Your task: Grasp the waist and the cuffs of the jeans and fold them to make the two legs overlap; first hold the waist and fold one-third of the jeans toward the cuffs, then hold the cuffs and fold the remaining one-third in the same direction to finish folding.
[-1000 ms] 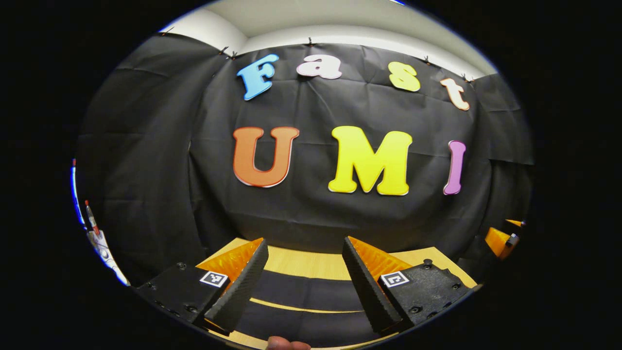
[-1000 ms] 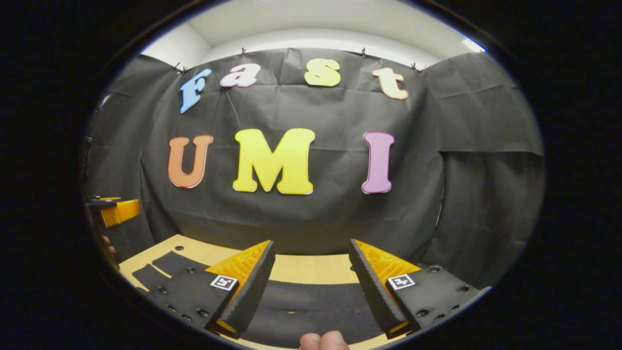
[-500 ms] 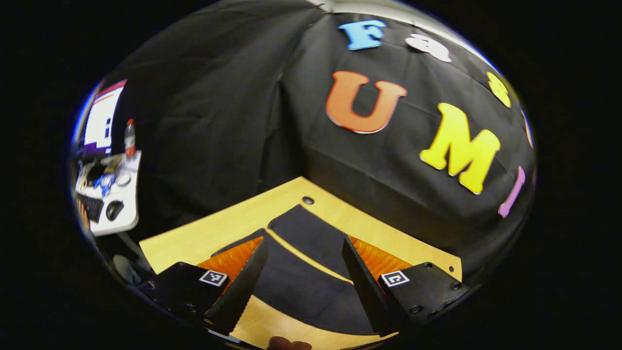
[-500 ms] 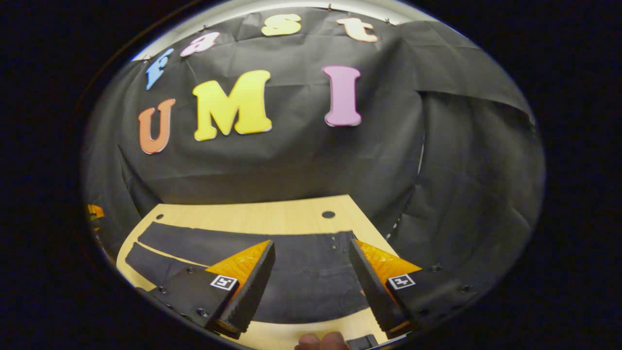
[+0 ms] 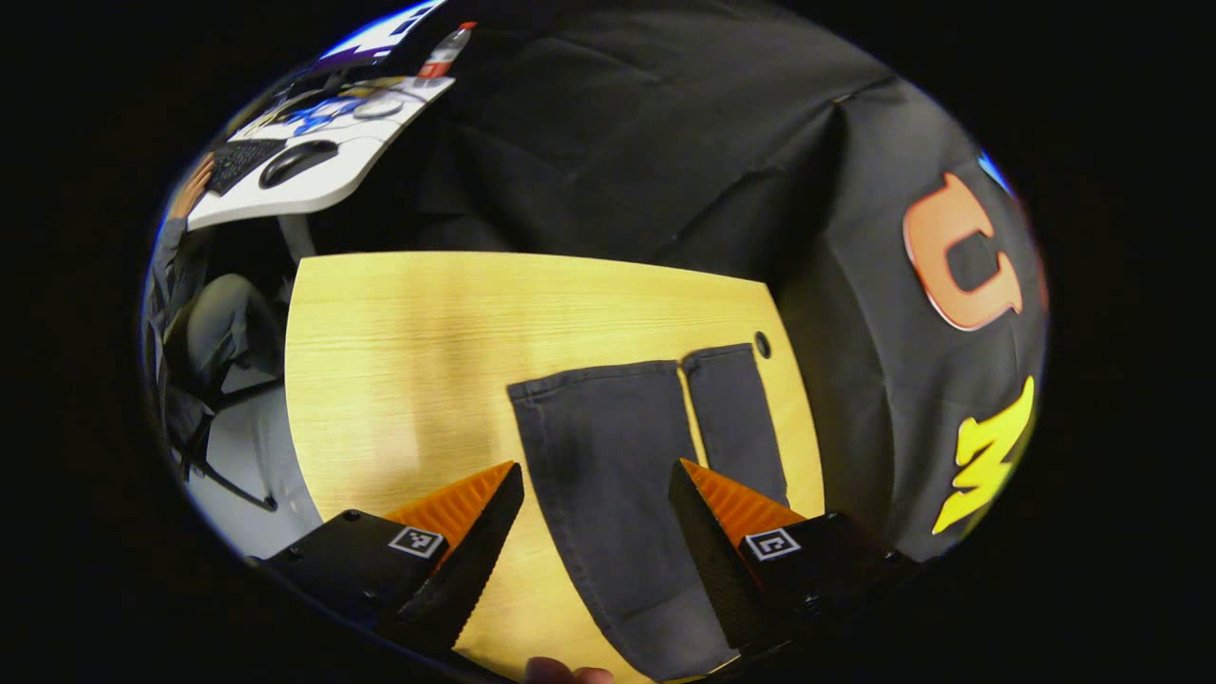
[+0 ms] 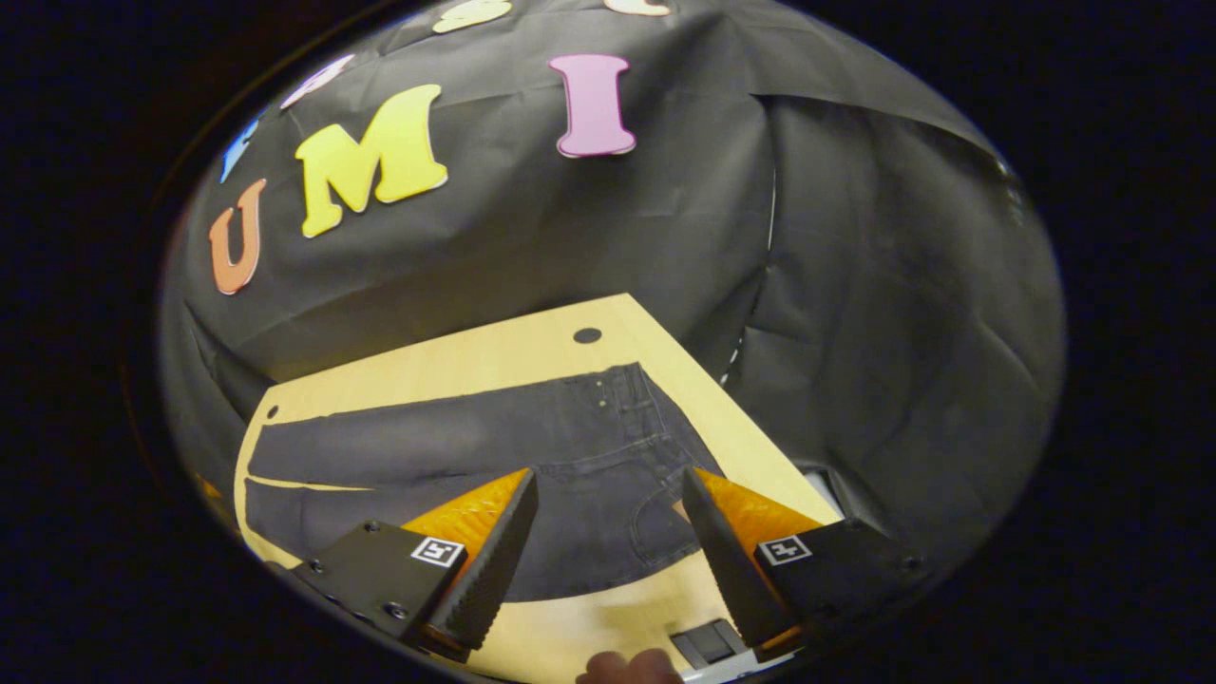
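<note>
A light wooden table (image 5: 399, 361) spans the middle of the left gripper view. At the upper left sits a white desk (image 5: 313, 195) carrying a keyboard (image 5: 236, 163), a mouse (image 5: 296, 161) and a red-capped bottle (image 5: 445, 52).

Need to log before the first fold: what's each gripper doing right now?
Left gripper: open, holding nothing, above the cuff end of the jeans.
Right gripper: open, holding nothing, above the waist of the jeans.

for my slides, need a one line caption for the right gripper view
Open right gripper poised above the waist end of dark jeans lying flat and unfolded on the wooden table.
</note>
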The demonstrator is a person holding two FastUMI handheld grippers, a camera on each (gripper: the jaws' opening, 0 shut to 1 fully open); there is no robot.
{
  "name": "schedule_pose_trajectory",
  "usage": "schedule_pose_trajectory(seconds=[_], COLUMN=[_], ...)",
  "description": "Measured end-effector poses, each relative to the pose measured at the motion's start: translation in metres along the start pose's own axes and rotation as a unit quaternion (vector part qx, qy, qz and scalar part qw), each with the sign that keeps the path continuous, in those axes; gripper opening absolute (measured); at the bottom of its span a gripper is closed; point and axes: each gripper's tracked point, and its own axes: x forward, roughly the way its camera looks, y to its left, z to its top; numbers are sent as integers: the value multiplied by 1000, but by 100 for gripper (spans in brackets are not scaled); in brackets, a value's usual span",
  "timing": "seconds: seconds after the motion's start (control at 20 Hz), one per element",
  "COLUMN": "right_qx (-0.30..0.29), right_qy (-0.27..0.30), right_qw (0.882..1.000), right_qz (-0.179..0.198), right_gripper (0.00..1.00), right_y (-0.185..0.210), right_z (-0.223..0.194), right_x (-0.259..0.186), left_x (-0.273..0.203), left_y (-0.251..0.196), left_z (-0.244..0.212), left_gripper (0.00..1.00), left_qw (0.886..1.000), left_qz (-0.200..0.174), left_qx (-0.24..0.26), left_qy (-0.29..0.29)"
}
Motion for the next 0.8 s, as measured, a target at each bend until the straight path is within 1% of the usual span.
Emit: schedule_pose_trajectory(seconds=[0.05,0.15,0.25,0.4,0.45,0.5,0.55,0.6,0.65,0.7,0.75,0.8], right_qx=[9,44,83,119,123,126,129,134,142,154,169,185], right_qy=[16,47,70,83,85,89,94,98,103,108,117,126], right_qw=[1000,998,994,988,987,986,985,984,983,980,977,972], right_qz=[-7,-17,-32,-51,-55,-56,-58,-59,-61,-63,-64,-64], right_gripper=[96,96,96,99,94,98,94,94,99,94,99,99], right_y=[-8,-22,-35,-52,-55,-57,-59,-62,-64,-67,-70,-73], right_z=[-5,-13,-19,-20,-19,-20,-20,-22,-23,-24,-27,-31], right_x=[5,19,25,36,38,39,40,43,45,47,50,53], left_x=[9,25,39,54,57,61,65,68,70,74,76,78], left_y=[6,8,12,16,15,14,16,18,18,14,15,14], left_z=[2,6,10,8,9,11,13,14,16,19,19,19], left_gripper=[99,100,99,99,99,99,99,99,99,100,100,99], left_qw=[1000,999,999,997,997,997,996,996,995,996,995,995], left_qz=[10,15,26,48,51,55,63,71,77,73,81,86], left_qx=[-10,-21,-20,-26,-26,-22,-18,-17,-17,-14,-11,-8], left_qy=[10,27,39,53,54,54,54,53,53,51,53,55])
